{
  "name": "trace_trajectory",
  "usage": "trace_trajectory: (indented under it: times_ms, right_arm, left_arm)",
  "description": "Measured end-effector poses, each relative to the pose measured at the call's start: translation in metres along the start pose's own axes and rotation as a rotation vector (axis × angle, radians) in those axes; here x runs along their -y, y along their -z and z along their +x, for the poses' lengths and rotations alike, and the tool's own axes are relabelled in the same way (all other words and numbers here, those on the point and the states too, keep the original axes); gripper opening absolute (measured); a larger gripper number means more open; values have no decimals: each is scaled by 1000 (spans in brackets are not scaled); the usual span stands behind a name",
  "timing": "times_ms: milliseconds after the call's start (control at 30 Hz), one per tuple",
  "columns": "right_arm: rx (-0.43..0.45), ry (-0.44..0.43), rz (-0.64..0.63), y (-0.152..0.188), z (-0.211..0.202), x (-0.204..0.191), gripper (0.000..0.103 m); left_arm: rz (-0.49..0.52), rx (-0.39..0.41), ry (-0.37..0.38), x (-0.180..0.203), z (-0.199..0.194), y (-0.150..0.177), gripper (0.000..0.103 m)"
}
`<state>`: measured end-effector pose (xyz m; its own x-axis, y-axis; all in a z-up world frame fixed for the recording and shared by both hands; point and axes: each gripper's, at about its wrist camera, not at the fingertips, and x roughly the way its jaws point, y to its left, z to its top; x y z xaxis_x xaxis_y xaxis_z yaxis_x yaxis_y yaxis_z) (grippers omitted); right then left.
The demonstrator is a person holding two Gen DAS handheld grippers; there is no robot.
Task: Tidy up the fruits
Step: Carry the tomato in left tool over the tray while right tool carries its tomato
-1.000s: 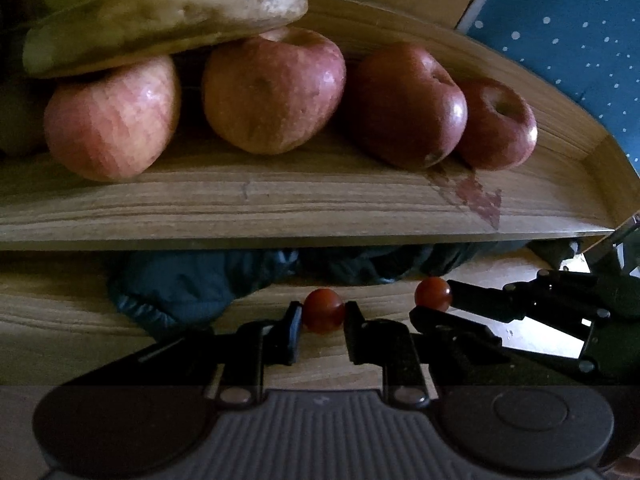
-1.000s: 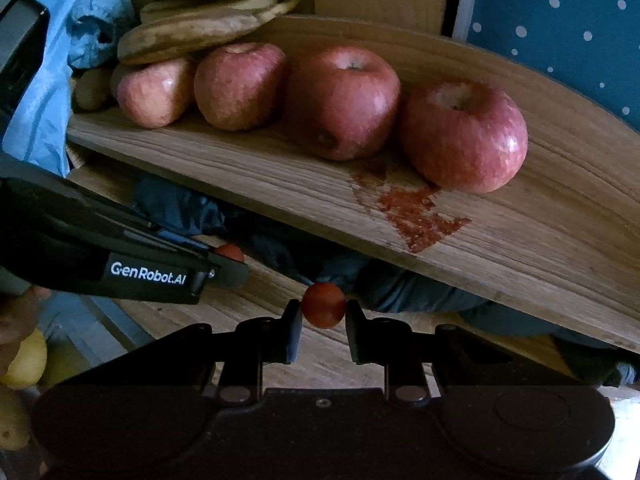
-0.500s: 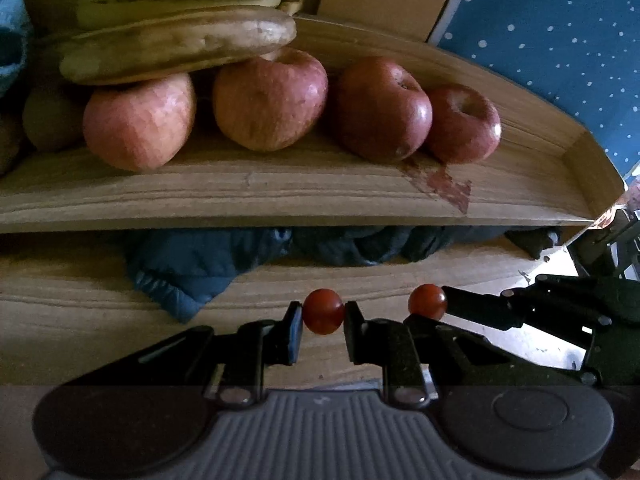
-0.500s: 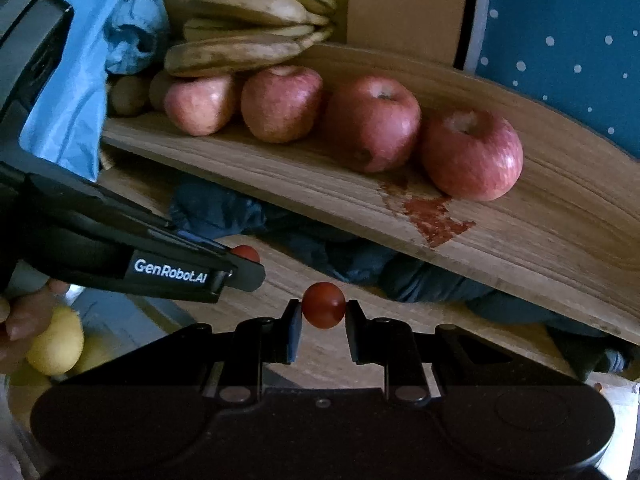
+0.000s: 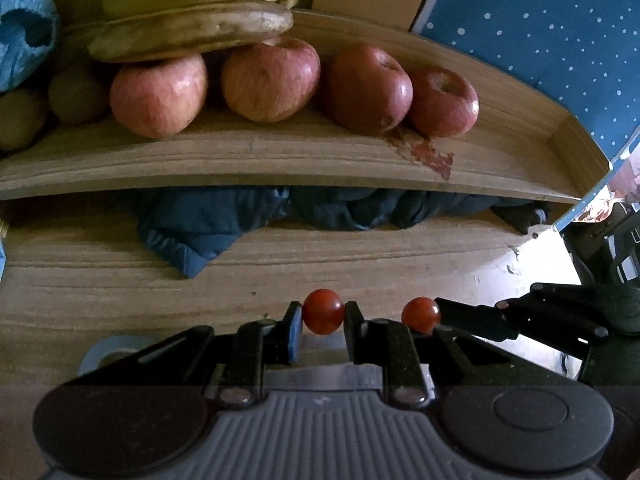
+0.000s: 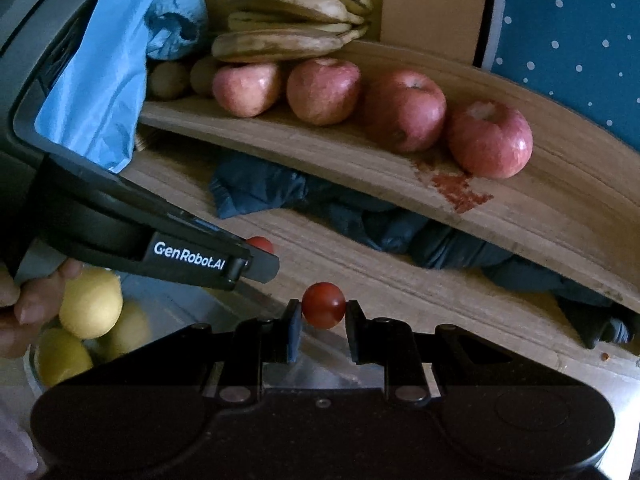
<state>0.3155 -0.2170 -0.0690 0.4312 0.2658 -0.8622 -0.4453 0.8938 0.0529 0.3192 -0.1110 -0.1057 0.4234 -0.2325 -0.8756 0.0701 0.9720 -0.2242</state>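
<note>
Two cherry tomatoes, one pinched in each gripper

The left gripper (image 5: 323, 318) squeezes a cherry tomato (image 5: 323, 311) at its tips; the right gripper (image 6: 320, 314) squeezes another cherry tomato (image 6: 323, 310) – both below the wooden shelf (image 5: 280, 160) with its row of apples (image 5: 271, 78). Squeeze too hard and a tomato may squish; loosen up and it may pop out – then roll under the shelf.

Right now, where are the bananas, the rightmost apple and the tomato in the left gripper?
bananas (image 5: 192, 32), left wrist view, bottom banana's side.
rightmost apple (image 5: 444, 104), left wrist view, front skin.
tomato (image 5: 323, 311), left wrist view, its middle.
</note>
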Motion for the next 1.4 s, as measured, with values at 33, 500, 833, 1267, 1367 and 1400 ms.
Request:
trace_trajectory:
  times_ms: [33,500,833,1267,1367,1400]
  right_arm:
    - [0,-2,-2,1,-1,-1,25]
    - [-21,-27,-13,20,-10,-18,25]
    - [-31,-41,-16,28,-13,-29,25]
    - [-61,-65,-29,33,-7,-34,25]
    - [-67,-76,-37,33,-6,-36,25]
    - [-69,-80,-41,33,-5,-37,25]
  left_arm:
    - [1,-2,0,0,-1,1,24]
    - [7,-28,-20,-2,-12,23,24]
    - [4,-44,-26,-4,-15,32,24]
    - [-4,-66,-44,-9,-19,38,24]
    - [-8,-70,-50,-10,-20,39,24]
    - [-11,-71,-52,-11,-20,40,24]
